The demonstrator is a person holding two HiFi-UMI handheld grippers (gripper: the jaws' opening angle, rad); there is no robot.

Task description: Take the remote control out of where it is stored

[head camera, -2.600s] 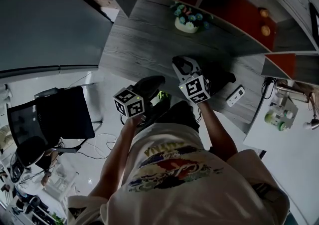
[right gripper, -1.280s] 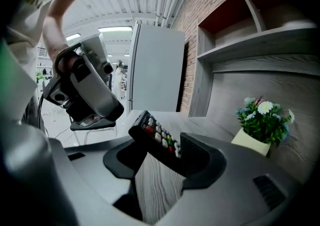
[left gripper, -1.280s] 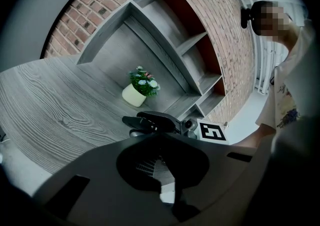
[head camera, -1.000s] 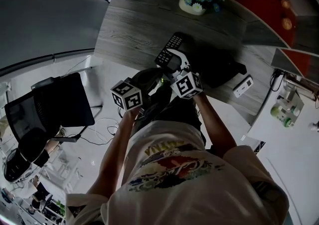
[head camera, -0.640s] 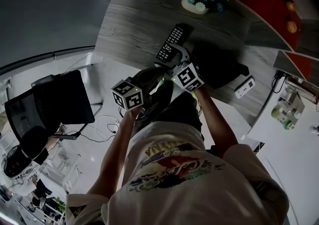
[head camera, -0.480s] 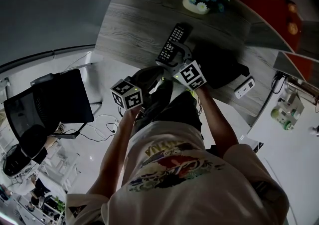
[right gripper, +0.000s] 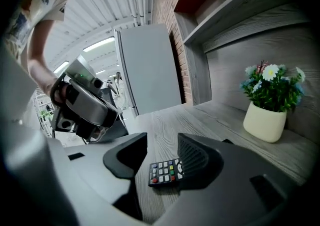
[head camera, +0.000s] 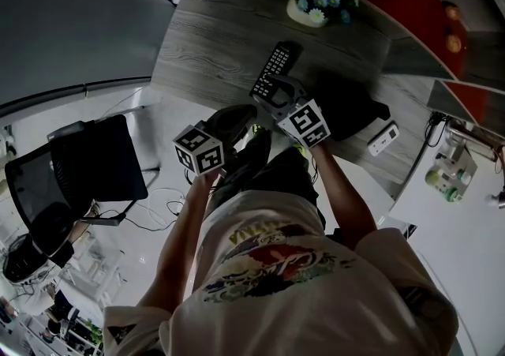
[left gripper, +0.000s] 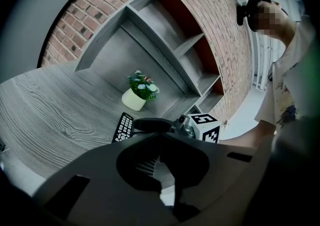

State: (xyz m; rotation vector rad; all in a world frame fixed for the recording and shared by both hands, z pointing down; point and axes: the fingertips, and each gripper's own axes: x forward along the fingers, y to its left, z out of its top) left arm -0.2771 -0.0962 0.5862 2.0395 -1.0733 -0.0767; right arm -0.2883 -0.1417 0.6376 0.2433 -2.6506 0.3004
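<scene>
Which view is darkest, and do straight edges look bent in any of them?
Head view: darkest, the desk edge bows strongly. Left gripper view: brighter, shelves curve, corners black. Right gripper view: bright ceiling strips, remote control sharp.

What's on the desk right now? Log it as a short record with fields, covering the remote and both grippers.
remote: out of storage, lying flat on the grey desk, buttons up
right gripper: open, jaws have just been closing, remote's near end between them, not clamped
left gripper: shut, empty, apart from the remote
also on desk: white pot of flowers, beyond the remote
</scene>
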